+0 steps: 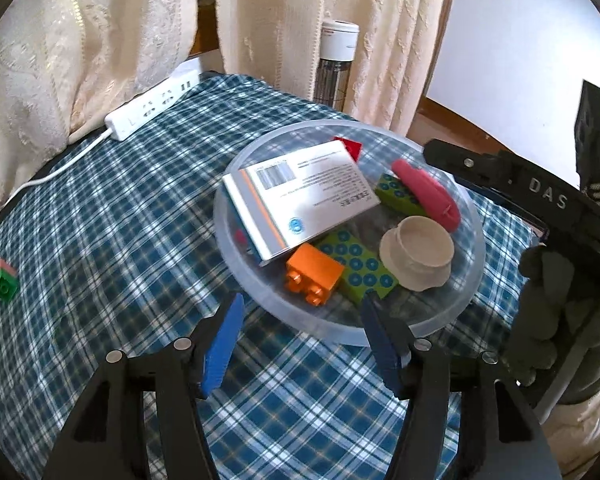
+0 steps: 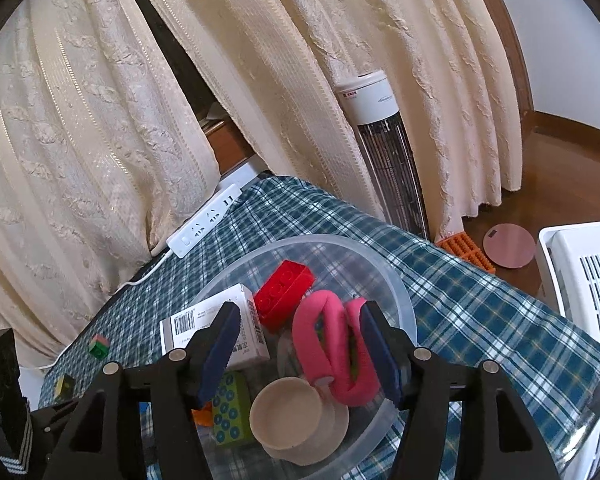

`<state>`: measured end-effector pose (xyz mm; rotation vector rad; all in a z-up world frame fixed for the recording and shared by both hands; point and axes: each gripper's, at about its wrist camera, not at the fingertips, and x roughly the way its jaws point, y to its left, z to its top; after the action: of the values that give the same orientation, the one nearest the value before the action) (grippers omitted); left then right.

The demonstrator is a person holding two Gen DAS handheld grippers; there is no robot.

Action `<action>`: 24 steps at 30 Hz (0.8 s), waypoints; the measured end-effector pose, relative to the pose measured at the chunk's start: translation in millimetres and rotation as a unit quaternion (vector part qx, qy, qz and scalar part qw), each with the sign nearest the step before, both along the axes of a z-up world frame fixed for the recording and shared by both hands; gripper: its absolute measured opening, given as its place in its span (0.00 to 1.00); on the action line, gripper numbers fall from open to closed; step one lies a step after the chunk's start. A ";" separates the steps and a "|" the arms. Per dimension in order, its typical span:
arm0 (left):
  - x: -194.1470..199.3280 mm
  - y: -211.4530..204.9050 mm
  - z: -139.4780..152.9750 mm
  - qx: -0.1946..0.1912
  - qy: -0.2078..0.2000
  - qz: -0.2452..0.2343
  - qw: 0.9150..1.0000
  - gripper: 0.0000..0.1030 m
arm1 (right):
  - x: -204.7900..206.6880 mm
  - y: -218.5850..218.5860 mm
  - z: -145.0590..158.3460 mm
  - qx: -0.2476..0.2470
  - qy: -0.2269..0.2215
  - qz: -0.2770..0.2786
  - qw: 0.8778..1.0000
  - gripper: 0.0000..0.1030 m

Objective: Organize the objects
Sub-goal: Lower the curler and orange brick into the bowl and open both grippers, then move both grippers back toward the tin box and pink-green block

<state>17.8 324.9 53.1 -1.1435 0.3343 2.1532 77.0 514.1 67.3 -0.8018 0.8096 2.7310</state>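
Above bowl (image 1: 452, 320): open hand-held grippers (image 1: 300, 344)

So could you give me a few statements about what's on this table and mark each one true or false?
1. The clear bowl holds a white box with a barcode. True.
2. The orange brick lies on the cloth outside the bowl. False: it is inside the bowl, partly under the white box.
3. A small green and pink block sits on the checked cloth, apart from the bowl. True.
4. The left gripper is clamped on the cream cup. False: its jaws stand open with nothing between them.
5. A white power strip lies at the table's far edge by the curtain. True.
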 end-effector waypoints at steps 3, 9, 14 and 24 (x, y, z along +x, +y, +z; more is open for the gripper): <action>-2.5 -7.9 -0.3 0.003 -0.003 0.012 1.000 0.65 | 1.9 -3.1 1.1 0.000 -0.001 0.000 1.000 0.64; -1.8 -23.9 0.7 0.002 0.004 0.032 0.999 0.66 | 2.1 -15.8 6.1 0.004 0.002 0.010 1.000 0.65; -2.2 -41.5 1.9 0.001 0.014 0.051 0.999 0.66 | -1.0 -32.2 10.6 0.011 0.004 0.021 1.000 0.70; -11.7 -85.8 3.9 0.015 0.014 0.094 0.995 0.67 | -12.7 -70.8 21.0 0.031 0.004 0.052 0.998 0.71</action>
<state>6.1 239.1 57.0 -1.1680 0.2124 2.3306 64.3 443.3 88.4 -0.8445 0.6991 2.8367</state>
